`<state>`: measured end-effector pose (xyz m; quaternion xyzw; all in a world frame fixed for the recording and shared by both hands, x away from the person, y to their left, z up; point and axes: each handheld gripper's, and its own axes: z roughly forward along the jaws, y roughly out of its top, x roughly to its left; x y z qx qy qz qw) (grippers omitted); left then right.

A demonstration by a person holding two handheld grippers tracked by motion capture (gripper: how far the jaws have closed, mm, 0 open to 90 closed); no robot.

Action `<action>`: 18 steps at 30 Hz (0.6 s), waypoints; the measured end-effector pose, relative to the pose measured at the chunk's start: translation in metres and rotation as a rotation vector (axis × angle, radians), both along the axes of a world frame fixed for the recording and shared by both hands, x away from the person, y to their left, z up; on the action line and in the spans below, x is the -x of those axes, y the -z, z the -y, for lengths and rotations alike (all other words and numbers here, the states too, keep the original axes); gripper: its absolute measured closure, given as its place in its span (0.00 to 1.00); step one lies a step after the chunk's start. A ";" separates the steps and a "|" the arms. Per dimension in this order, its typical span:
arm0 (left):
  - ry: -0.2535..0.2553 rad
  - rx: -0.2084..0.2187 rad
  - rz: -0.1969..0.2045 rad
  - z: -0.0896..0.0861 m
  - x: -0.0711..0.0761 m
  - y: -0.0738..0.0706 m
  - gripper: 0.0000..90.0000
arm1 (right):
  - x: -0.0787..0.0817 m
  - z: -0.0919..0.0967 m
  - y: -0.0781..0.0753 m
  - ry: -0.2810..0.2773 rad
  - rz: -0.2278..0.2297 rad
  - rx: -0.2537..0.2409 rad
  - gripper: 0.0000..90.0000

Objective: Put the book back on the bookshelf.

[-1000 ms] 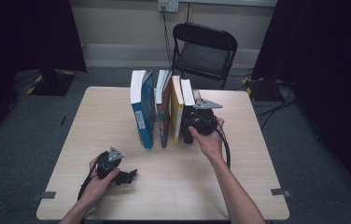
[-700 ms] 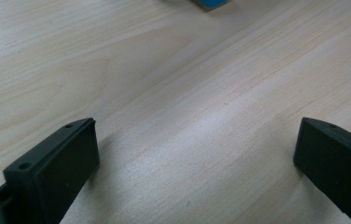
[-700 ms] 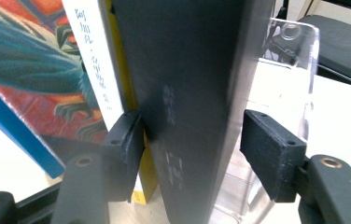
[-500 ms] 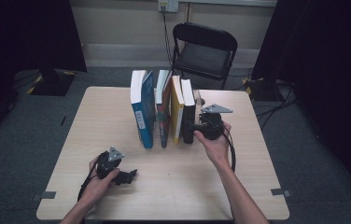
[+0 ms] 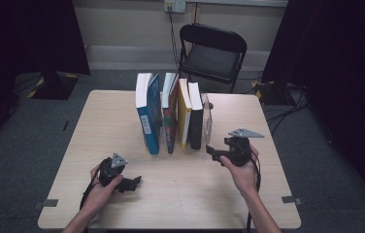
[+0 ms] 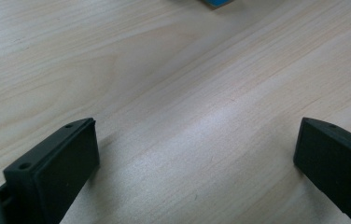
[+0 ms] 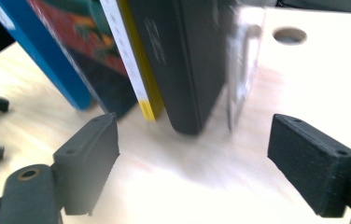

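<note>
Several books stand upright in a row mid-table: a blue book [image 5: 148, 119], a red and teal one [image 5: 170, 119], a yellow one [image 5: 184, 116] and a black book [image 5: 196, 120]. A clear bookend [image 5: 207, 119] stands against the black book. My right gripper [image 5: 213, 150] hovers just in front of the row's near right end. Its jaws have just been opening and nothing is between them. The right gripper view puts the black book [image 7: 178, 60] and bookend [image 7: 241, 65] ahead of the open right gripper [image 7: 194, 140]. My left gripper [image 5: 133, 183] rests open near the front left, over bare wood [image 6: 194, 140].
The wooden table [image 5: 268, 145] has a round cable hole [image 7: 289, 35] behind the bookend. A black folding chair [image 5: 212, 56] stands past the far edge. Dark curtains hang on both sides, and cables lie on the floor to the right.
My right gripper has pulled back from the near end of the black book, toward the front right, and its jaws have spread. The left gripper has kept still.
</note>
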<state>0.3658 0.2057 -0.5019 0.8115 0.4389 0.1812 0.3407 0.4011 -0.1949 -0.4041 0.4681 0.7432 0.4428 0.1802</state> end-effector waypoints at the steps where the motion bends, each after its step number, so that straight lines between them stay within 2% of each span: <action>1: -0.003 0.005 -0.001 0.000 0.000 0.000 0.00 | 0.005 0.006 0.003 0.009 -0.007 -0.001 0.18; 6: -0.012 -0.001 -0.002 -0.004 -0.001 0.000 0.00 | 0.029 0.037 0.026 0.046 -0.066 0.013 0.16; 10: -0.012 0.000 -0.002 -0.004 -0.001 0.000 0.00 | 0.041 0.065 0.053 0.086 -0.128 0.070 0.17; 12: -0.011 0.000 -0.003 -0.004 -0.001 0.000 0.00 | 0.042 0.082 0.068 0.128 -0.164 0.105 0.17; 15: -0.012 0.001 -0.002 -0.004 -0.001 0.000 0.00 | 0.046 0.095 0.083 0.169 -0.210 0.145 0.17; 18: -0.012 0.000 -0.004 -0.004 -0.001 0.000 0.00 | 0.050 0.097 0.085 0.187 -0.186 0.170 0.17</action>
